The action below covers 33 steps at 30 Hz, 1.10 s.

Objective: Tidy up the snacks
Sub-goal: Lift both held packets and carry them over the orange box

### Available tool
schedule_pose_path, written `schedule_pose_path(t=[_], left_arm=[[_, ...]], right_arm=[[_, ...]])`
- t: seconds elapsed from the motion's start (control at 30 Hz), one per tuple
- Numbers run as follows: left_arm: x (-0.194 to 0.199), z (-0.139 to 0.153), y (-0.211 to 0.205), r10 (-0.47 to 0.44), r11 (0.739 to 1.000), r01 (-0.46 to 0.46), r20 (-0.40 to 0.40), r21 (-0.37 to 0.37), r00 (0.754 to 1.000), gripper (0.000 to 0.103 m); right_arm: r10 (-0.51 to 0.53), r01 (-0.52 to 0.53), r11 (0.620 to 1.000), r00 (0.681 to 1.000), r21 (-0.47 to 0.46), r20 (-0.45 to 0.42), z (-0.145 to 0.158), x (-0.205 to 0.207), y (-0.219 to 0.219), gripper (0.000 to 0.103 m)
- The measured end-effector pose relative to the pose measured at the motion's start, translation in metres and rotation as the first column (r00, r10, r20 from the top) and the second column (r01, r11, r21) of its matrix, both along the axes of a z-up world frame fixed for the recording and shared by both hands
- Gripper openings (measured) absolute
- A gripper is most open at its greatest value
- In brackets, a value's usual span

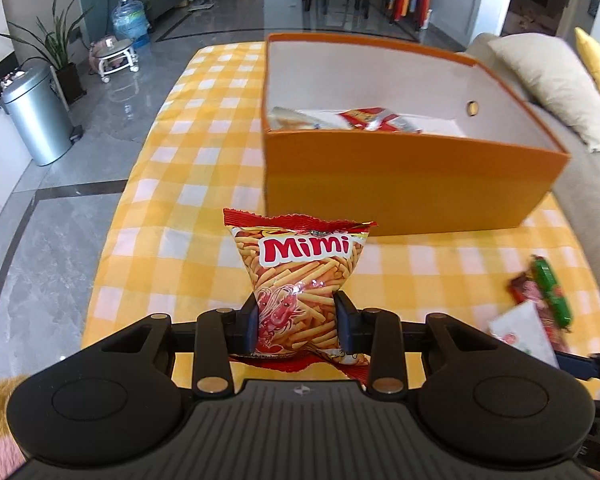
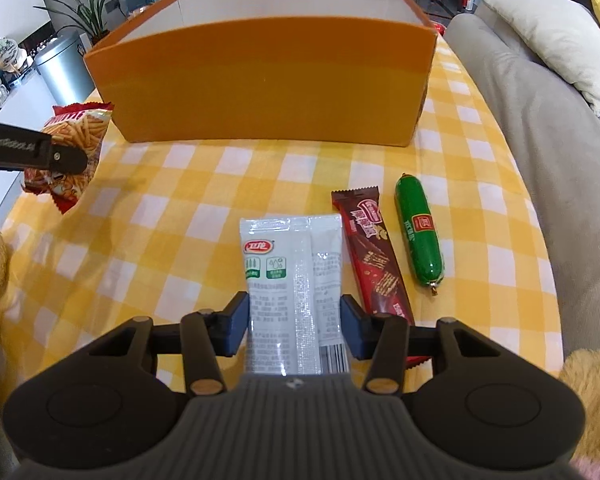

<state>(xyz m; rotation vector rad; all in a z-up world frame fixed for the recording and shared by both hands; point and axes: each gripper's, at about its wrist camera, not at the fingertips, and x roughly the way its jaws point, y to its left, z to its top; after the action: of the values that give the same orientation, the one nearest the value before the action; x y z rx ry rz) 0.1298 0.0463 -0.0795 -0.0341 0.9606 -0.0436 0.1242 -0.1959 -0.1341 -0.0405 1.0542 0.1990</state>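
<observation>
My left gripper (image 1: pixel 296 320) is shut on a red Mimi shrimp-stick bag (image 1: pixel 300 276) and holds it above the yellow checked tablecloth (image 1: pixel 204 184), in front of the orange box (image 1: pixel 400 184). The box holds a few snack packets (image 1: pixel 352 118). In the right wrist view the Mimi bag (image 2: pixel 74 148) hangs at the left in the left gripper's fingers (image 2: pixel 66 158). My right gripper (image 2: pixel 294 320) has its jaws against both sides of a white snack packet (image 2: pixel 294 276) lying on the cloth. A brown chocolate bar (image 2: pixel 370 248) and a green sausage (image 2: pixel 418 230) lie just right of it.
The orange box (image 2: pixel 268 92) stands at the far middle of the table. A grey sofa (image 2: pixel 540 152) with a beige cushion (image 2: pixel 552 36) runs along the right edge. A metal bin (image 1: pixel 36 116) and plants stand on the floor at the left.
</observation>
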Motion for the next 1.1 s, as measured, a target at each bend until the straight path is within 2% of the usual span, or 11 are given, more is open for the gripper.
schedule_pose_path(t=[0.2,0.57,0.83,1.1], left_arm=[[-0.02,0.02,-0.013,-0.042,0.999,0.042,0.015,-0.015,0.999,0.041],[-0.028,0.065,-0.018,-0.066,0.996,0.072,0.105,-0.057,0.992,0.041],[0.001,0.097,-0.023,-0.101,0.993,0.109,0.179,-0.041,0.979,0.041],[0.04,0.123,-0.032,-0.141,0.988,0.15,0.227,-0.022,0.964,0.041]], right_arm=[[-0.014,0.014,1.0,0.999,0.019,0.029,0.019,-0.012,-0.001,0.046],[-0.065,0.053,0.996,0.984,0.071,0.168,0.081,-0.026,-0.01,0.046],[-0.059,0.034,0.995,0.957,0.094,0.282,0.129,-0.006,-0.01,0.046],[-0.03,0.017,0.999,0.919,0.037,0.393,0.163,0.042,-0.004,0.046]])
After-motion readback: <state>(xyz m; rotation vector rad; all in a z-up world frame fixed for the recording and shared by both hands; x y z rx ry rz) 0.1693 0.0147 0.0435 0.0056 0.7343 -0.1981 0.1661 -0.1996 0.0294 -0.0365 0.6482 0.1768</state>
